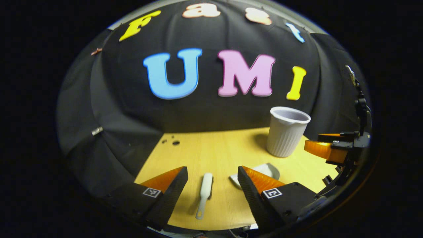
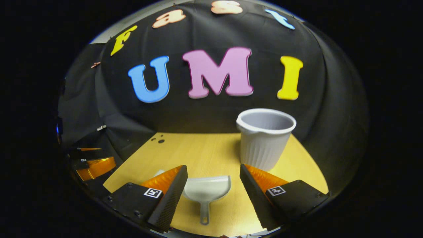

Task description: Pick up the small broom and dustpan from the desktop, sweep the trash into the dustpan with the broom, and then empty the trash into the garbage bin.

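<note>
Jaws of the left gripper (image 1: 211,183) stood spread wide and released at the bottom of the left gripper view, holding nothing. Between them, low in the frame, the small white broom (image 1: 204,191) lay flat on the wooden tabletop (image 1: 205,152), its brush head pointing up the frame and its thin handle toward the bottom edge. Just right of it, partly hidden behind the right-hand finger, a piece of the white dustpan (image 1: 269,170) rested on the wood. Farther up and right of centre stood the ribbed white garbage bin (image 1: 287,131), upright and open at the top. At the far right edge the right gripper (image 1: 325,145) hung above the tabletop's corner; whether its jaws were apart could not be told from that angle. A few dark specks (image 1: 173,141) sat near the tabletop's back left corner.

Turning to the right gripper view, the right gripper (image 2: 213,183) showed its jaws released and wide apart at the bottom, empty. The dustpan (image 2: 206,190) lay on the tabletop (image 2: 198,148) between them, scoop toward the top of the frame and handle toward the bottom edge. The garbage bin (image 2: 266,138) stood upright just above and right of the scoop. At the lower left edge the left gripper (image 2: 91,162) appeared beside the tabletop. The specks (image 2: 158,139) lay at the back left.
</note>
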The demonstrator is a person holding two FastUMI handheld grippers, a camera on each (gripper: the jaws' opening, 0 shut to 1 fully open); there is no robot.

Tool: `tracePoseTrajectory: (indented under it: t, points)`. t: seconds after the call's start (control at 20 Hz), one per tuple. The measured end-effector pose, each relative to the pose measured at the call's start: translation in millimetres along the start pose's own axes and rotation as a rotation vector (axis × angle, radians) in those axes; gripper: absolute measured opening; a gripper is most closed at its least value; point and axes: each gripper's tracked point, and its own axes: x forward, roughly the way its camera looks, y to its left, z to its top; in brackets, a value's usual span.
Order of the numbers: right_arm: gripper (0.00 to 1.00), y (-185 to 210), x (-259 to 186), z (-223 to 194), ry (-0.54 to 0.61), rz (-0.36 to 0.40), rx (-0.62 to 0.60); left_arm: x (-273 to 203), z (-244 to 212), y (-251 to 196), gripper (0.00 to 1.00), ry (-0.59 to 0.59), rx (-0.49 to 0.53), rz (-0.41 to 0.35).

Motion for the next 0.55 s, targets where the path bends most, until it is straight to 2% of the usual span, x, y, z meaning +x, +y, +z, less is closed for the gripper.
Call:
tracePoseTrajectory:
  t: [0.05, 0.25, 0.45, 0.55]
  points:
    - [0.99, -6, -9, 11, -0.024, -0.034, -0.009, -15, 9, -8, 0.96, -0.027, 0.009, -0.017]
    - [0.99, -16, -63, 55, -0.096, -0.077, 0.026, -59, 24, -29, 0.96, -0.111, -0.002, -0.079]
    - [0.99, -19, -97, 49, -0.12, -0.091, 0.015, -88, 12, -35, 0.96, -0.109, -0.019, -0.077]
    - [0.99, -21, -107, 46, -0.121, -0.085, 0.032, -95, 3, -28, 0.96, -0.095, 0.016, -0.038]
